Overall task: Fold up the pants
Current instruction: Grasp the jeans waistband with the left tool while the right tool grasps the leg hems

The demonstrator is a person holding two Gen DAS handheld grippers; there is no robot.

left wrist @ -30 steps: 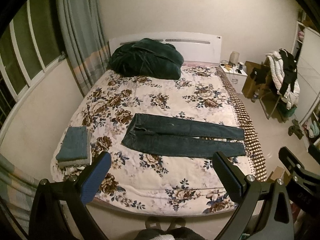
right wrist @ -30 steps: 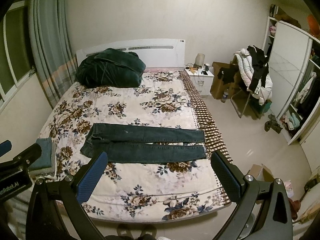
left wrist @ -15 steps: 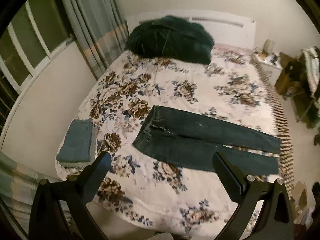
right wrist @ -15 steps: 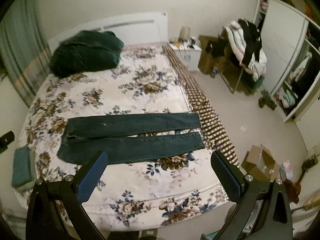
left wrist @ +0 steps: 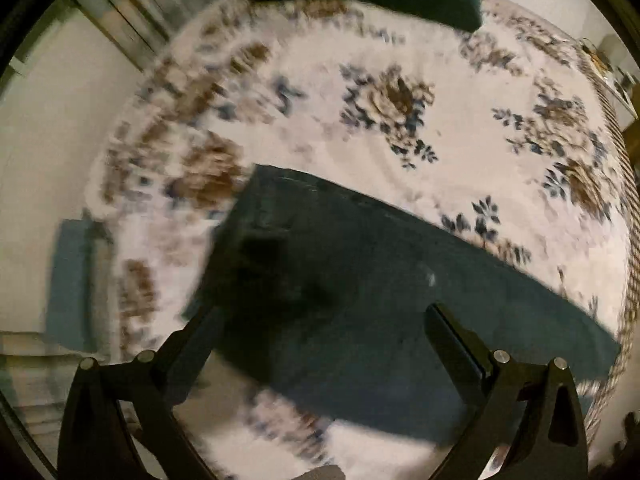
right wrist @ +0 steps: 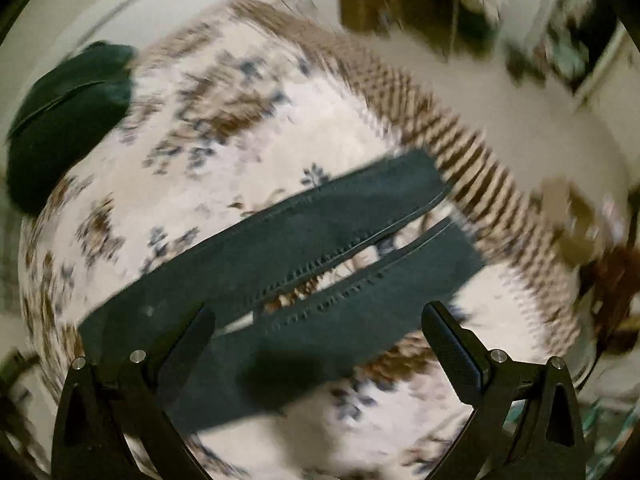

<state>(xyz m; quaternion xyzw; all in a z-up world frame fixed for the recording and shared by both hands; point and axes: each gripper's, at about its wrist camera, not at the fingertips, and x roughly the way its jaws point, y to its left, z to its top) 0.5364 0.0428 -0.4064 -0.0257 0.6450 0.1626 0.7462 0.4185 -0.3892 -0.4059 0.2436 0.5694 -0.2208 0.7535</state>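
I see the jeans (left wrist: 360,300) lying flat on the floral bed (left wrist: 460,140), legs side by side, hems near its striped edge. My left gripper (left wrist: 320,320) hangs wide open over the waist end, holding nothing. My right gripper (right wrist: 318,320) hangs wide open over the legs (right wrist: 320,240), empty too. Both views are blurred. A dark green cushion (right wrist: 60,120) sits at the head.
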